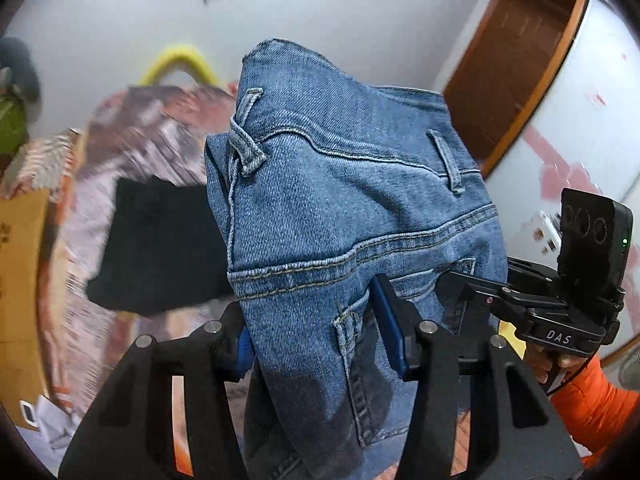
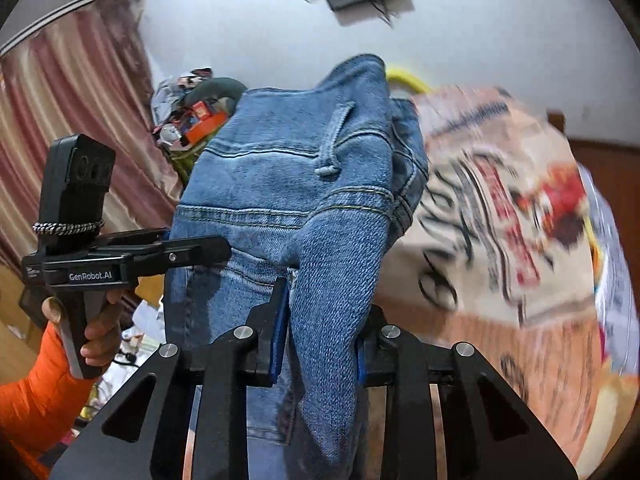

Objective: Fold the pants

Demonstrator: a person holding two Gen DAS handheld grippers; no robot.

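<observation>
Jeans [image 1: 344, 208] hang in the air between the two tools, held up by the waistband end, with belt loops and the back yoke seam showing in the left wrist view and a back pocket edge lower down. The left hand-held gripper [image 1: 320, 332] has its blue pads clamped on a bunch of denim just below the yoke, and the right hand-held gripper [image 2: 320, 332] is likewise pinched shut on a thick fold of the same jeans [image 2: 304, 200]. Each tool shows in the other's camera, close beside the cloth: the right one at the right edge of the left view, the left one at the left edge of the right view, both gripped by hands in orange sleeves.

Beyond the denim lies a bed with a patterned cover [image 1: 132, 128], blurred, and on it a dark folded garment [image 1: 156, 248] to the left. A curtain [image 2: 68, 120] hangs at the far left of the right view.

This looks like the lifting and straightening step, the pants raised clear of the bed so the legs can drop. How the legs hang below cannot be seen. No fold looks made yet. The next move probably calls for spreading the two grips apart along the waistband to pull it flat, then lowering the pants onto a bare part of the bed cover, beside the dark garment, not on it.
</observation>
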